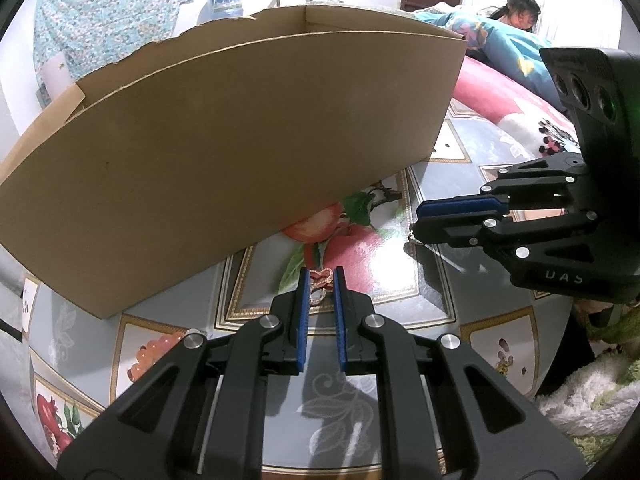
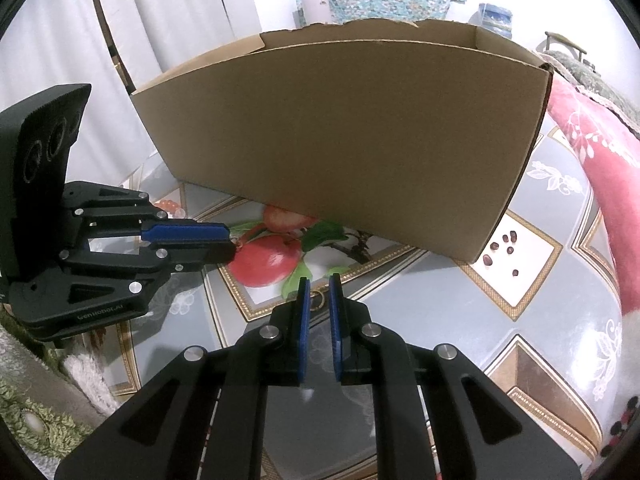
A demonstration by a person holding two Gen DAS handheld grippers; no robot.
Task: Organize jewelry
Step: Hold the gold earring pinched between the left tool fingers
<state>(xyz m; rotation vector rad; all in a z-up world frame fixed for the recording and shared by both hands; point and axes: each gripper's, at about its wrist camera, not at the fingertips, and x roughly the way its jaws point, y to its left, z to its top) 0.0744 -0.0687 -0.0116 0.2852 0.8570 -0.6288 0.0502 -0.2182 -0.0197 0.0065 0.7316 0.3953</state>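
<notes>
We hold our left gripper (image 1: 321, 276) low over the glossy tablecloth printed with fruit and grey diamond panels (image 1: 436, 296), its blue-padded fingers nearly together around a small gold-coloured jewelry piece with red heart shapes (image 1: 320, 286). The piece sits between the pads at their tips, over the printed red apples near the middle of the cloth; whether the pads actually press on it we cannot tell.

Our right gripper (image 2: 319, 280) has its jaws almost closed too, a thin gold-coloured ring (image 2: 319, 299) lying on the cloth right at its tips. We cannot tell whether that ring is pinched.

Just beyond both grippers stands the open brown cardboard box with a torn upper rim (image 2: 352, 136), toward the far edge of the cloth. Small dark seeds (image 2: 505, 246) lie scattered near the box's right corner.
</notes>
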